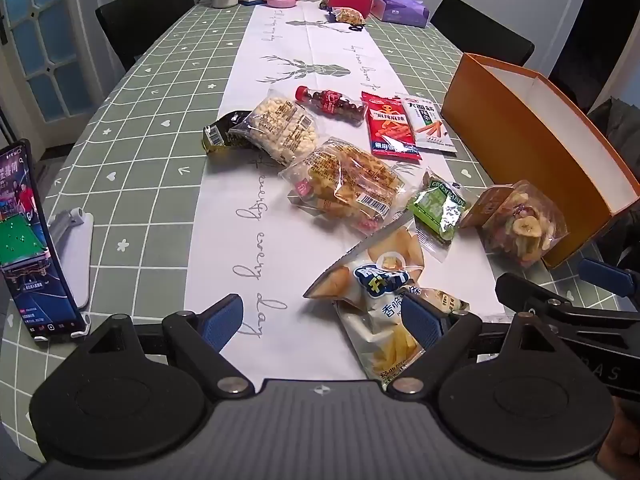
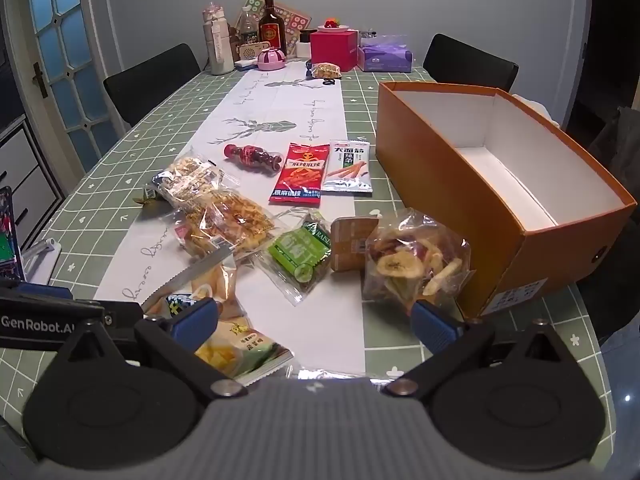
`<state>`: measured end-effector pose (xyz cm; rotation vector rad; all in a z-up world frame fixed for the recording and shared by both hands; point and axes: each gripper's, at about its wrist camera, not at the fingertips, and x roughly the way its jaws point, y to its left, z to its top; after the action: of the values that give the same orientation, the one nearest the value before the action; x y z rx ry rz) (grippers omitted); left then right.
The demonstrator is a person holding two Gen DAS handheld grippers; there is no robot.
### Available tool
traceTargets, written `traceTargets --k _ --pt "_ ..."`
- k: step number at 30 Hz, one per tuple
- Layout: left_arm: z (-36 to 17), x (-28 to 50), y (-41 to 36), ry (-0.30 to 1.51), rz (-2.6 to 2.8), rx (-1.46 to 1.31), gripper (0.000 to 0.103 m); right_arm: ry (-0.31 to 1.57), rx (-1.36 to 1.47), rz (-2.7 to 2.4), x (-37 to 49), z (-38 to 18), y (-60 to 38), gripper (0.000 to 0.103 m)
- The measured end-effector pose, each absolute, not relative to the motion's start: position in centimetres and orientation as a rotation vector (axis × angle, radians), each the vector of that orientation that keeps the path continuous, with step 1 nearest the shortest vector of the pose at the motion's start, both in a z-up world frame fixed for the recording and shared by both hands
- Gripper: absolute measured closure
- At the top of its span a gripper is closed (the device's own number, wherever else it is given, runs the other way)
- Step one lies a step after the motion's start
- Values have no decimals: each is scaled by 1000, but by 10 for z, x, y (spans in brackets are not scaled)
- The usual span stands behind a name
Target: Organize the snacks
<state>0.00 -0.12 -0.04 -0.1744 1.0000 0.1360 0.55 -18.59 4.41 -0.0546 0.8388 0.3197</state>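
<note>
Several snack packs lie on the white runner. Among them are a chip bag (image 1: pixel 384 292), a green raisin pack (image 1: pixel 438 204), a dried fruit bag (image 2: pixel 412 260), a red spicy strip pack (image 2: pixel 300 174), a white strip pack (image 2: pixel 348 166), a waffle bag (image 1: pixel 344 182), a puffed bean bag (image 1: pixel 280 128) and a small cola-shaped bottle (image 1: pixel 332 104). An open orange box (image 2: pixel 460 184) stands empty at the right. My left gripper (image 1: pixel 322 322) hangs open over the runner, its right finger above the chip bag. My right gripper (image 2: pixel 316 322) is open, just short of the dried fruit bag.
A phone (image 1: pixel 24 240) on a white stand plays video at the left table edge. Bottles, a pink box (image 2: pixel 334 50) and a purple tissue pack (image 2: pixel 384 58) crowd the far end. Black chairs (image 2: pixel 152 80) flank the table. The left gripper's body (image 2: pixel 48 320) shows beside my right gripper.
</note>
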Motion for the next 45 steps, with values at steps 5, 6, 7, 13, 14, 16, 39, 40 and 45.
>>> traceTargets --k 5,6,7,13,14,16,39,40,45 --pt "0 0 -1 998 131 -184 0 849 -47 320 6 43 -186 3" --pt "0 0 -1 998 131 -185 0 850 -46 319 6 43 -186 3" --pt "0 0 -1 998 130 -185 0 850 -46 319 6 44 -186 3" --pt "0 0 -1 1001 130 -187 0 851 -49 322 8 44 -184 3" --pt "0 0 -1 1001 129 -187 0 851 -49 322 7 44 -183 3" --pt "0 0 -1 1001 129 -187 0 850 -43 322 6 44 -186 3" --pt "0 0 -1 1003 129 -187 0 850 -44 318 7 43 -187 3" --pt "-1 0 -1 1002 129 -187 0 849 -45 318 7 42 -187 3" --pt "0 0 0 1003 129 -187 0 850 -44 318 7 43 -187 3"
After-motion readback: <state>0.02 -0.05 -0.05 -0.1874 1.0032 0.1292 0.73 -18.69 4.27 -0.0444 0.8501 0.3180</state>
